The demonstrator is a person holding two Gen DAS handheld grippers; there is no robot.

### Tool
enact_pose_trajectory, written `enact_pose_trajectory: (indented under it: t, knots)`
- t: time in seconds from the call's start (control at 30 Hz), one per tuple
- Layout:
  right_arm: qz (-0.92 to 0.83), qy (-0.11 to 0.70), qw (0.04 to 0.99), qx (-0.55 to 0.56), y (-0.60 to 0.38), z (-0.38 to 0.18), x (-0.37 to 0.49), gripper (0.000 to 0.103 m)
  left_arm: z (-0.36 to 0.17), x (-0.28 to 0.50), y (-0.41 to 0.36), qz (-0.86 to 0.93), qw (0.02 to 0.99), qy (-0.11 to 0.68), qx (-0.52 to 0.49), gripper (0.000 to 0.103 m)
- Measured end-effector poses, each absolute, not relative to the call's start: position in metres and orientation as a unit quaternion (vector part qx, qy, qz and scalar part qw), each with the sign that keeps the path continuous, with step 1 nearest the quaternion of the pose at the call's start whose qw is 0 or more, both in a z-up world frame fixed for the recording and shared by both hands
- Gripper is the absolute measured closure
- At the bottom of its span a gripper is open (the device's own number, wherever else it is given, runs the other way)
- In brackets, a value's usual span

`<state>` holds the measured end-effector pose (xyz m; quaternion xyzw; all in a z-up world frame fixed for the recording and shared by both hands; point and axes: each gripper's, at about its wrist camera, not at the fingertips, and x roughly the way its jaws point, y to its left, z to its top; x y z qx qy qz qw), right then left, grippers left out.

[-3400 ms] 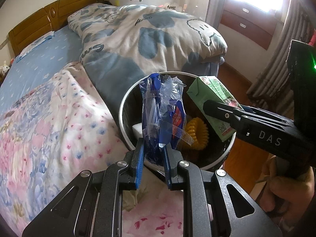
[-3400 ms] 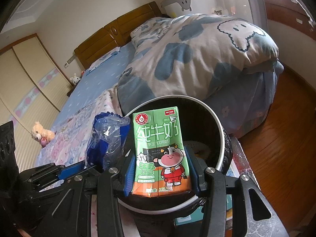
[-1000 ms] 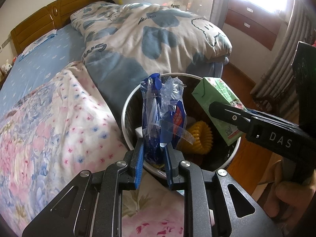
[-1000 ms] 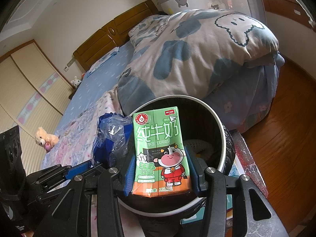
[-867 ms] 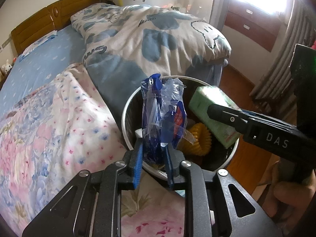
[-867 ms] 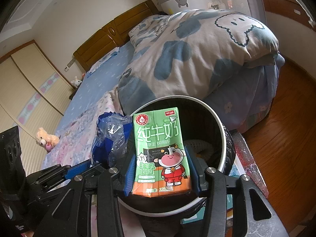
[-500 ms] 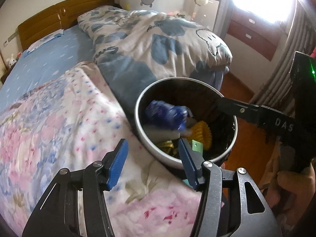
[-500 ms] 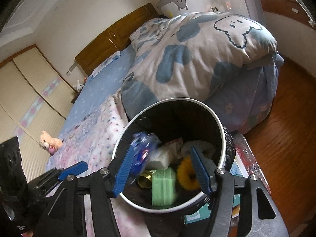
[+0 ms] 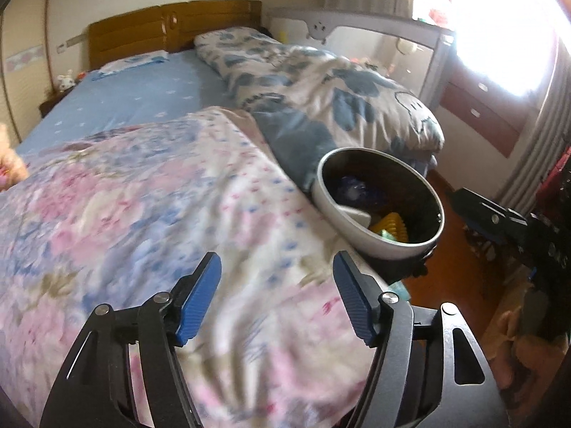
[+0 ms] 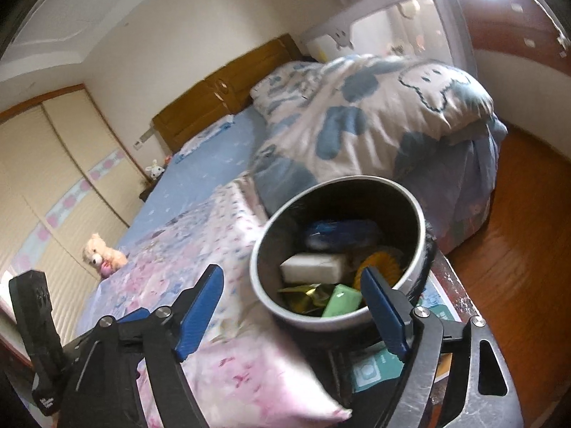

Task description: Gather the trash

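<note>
A round trash bin (image 10: 262, 285) with a pale rim and dark inside stands beside the bed; it also shows in the left wrist view (image 9: 333, 210). Inside lie a blue plastic wrapper (image 10: 339, 233), a green milk carton (image 10: 342, 299), a white block (image 10: 314, 267) and a yellow ridged ring (image 10: 380, 262). My right gripper (image 10: 292, 308) is open and empty, just in front of the bin. My left gripper (image 9: 276, 297) is open and empty over the floral quilt, left of the bin.
The bed has a pink floral quilt (image 9: 142, 214), a blue sheet (image 9: 142, 96) and a bunched blue-and-white duvet (image 9: 321, 85). A teddy bear (image 10: 101, 253) lies at the bed's far edge. Wooden floor (image 10: 514, 235) lies right of the bin. A crib rail (image 9: 357, 28) stands behind.
Both grippers opened and let go: the blue wrapper and the green milk carton dropped into the bin. Both grippers then pulled back and left, away from the bin.
</note>
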<state>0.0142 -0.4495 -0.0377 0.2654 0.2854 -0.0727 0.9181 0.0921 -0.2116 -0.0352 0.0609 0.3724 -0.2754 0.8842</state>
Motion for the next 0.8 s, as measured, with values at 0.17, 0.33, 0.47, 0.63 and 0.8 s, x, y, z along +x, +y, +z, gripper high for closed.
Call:
enact_pose_trajectory:
  t: [0.17,0.33,0.47,0.63,0.8]
  knots:
    - [-0.063,0.272,0.935,0.219,-0.408,-0.035,0.005,0.011,-0.030,0.082,-0.175,-0.254,0.899,0.355,0.040,0.029]
    - [-0.058,0.255,0.947,0.186,-0.384,-0.027,0.002,0.008,-0.016,0.069,-0.142,-0.224,0.921,0.316,0.029,0.024]
    - [-0.061,0.220,0.961,0.155,-0.368,-0.008,-0.003,0.003,-0.001,0.059,-0.120,-0.202,0.939,0.277,0.016,0.019]
    - [-0.053,0.150,0.981,0.112,-0.345,0.015,-0.017,0.000,0.010,0.040,-0.100,-0.151,0.966,0.209,0.013,0.000]
    - [-0.064,0.141,0.985,0.076,-0.329,0.006,-0.009,0.000,0.004,0.035,-0.097,-0.129,0.972,0.192,0.035,0.000]
